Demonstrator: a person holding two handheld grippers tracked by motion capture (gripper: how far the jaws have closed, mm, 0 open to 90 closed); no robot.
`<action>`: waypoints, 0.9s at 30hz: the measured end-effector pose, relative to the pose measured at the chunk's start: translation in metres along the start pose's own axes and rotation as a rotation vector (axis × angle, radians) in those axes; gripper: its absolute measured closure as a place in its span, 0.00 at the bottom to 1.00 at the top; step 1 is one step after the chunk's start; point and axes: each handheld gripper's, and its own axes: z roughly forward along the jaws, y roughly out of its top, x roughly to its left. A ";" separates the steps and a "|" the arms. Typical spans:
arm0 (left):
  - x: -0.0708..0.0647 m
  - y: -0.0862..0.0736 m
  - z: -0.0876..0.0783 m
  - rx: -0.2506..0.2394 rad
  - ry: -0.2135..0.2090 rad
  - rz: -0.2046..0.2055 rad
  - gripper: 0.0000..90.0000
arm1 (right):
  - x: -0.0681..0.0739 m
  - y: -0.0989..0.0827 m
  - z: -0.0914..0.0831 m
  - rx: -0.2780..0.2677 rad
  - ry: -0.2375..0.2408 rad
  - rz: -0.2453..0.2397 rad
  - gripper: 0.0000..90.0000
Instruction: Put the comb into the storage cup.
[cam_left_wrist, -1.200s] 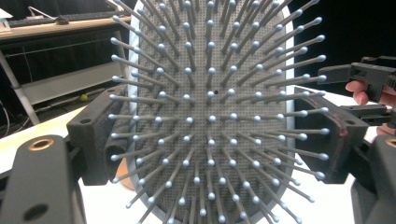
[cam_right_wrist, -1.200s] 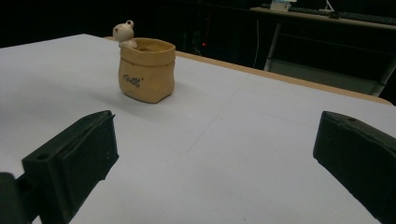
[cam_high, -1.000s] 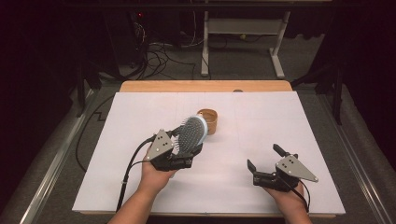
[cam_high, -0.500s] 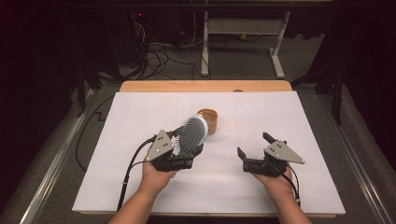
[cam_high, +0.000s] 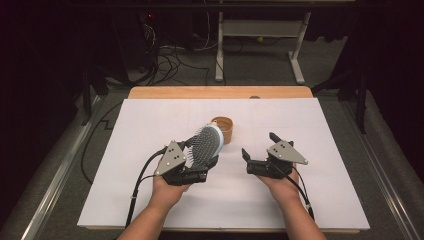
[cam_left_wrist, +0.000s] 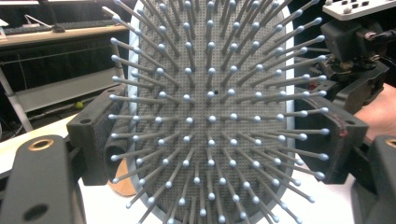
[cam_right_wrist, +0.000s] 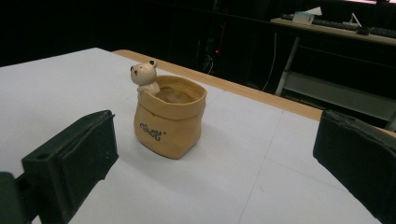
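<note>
My left claw (cam_high: 207, 161) is clamped on the hairbrush (cam_high: 204, 145), bristles facing me; my right claw (cam_high: 257, 150) gapes wide and empty. Ahead of it sits a tan pot (cam_right_wrist: 169, 116) with a bear figure; its script I can't read.

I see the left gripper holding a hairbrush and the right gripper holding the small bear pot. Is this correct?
Not quite. The left gripper does hold the hairbrush, but the right gripper holds nothing: in the right gripper view its jaws stand open, and the bear pot sits apart on the table.
</note>
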 end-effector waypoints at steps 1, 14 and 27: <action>0.000 0.000 0.000 -0.001 -0.002 0.002 0.23 | 0.001 0.000 0.001 0.003 -0.003 -0.006 0.00; -0.005 -0.013 0.000 0.029 0.003 0.026 0.23 | 0.001 -0.008 -0.008 0.022 0.022 0.007 0.00; -0.004 -0.017 -0.001 0.033 0.005 0.044 0.23 | 0.005 0.001 -0.022 -0.015 0.084 0.050 0.00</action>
